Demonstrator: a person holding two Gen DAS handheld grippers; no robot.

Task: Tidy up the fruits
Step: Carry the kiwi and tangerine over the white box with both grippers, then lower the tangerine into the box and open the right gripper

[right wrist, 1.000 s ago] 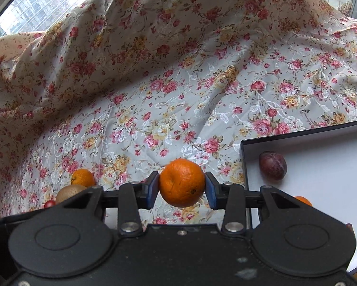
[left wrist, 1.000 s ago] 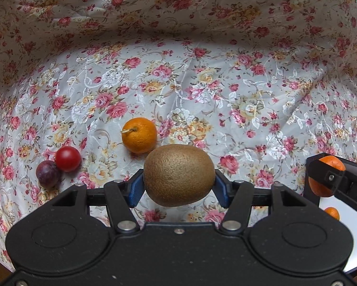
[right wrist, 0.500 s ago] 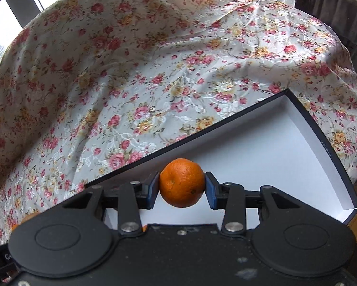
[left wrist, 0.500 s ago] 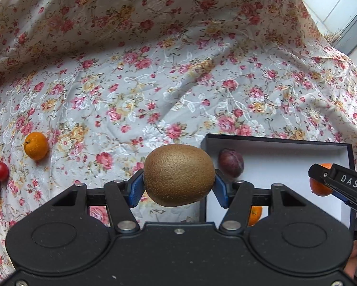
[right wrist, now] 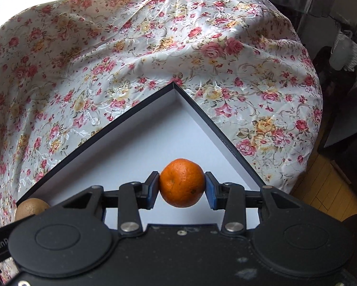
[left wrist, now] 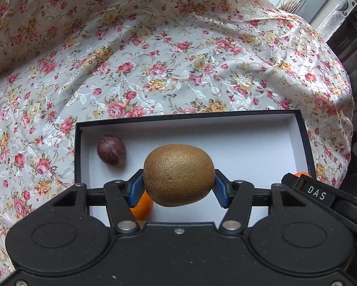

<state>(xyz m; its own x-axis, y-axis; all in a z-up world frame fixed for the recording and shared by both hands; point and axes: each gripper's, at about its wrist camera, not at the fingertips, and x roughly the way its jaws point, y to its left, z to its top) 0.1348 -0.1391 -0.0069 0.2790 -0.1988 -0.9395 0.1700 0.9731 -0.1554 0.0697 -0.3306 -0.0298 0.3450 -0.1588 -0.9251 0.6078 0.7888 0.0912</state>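
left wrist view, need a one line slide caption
Left claw holds a kiwi over the white box, a plum already inside.

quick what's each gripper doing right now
Left gripper: closed on the kiwi, over the box.
Right gripper: closed on the orange.
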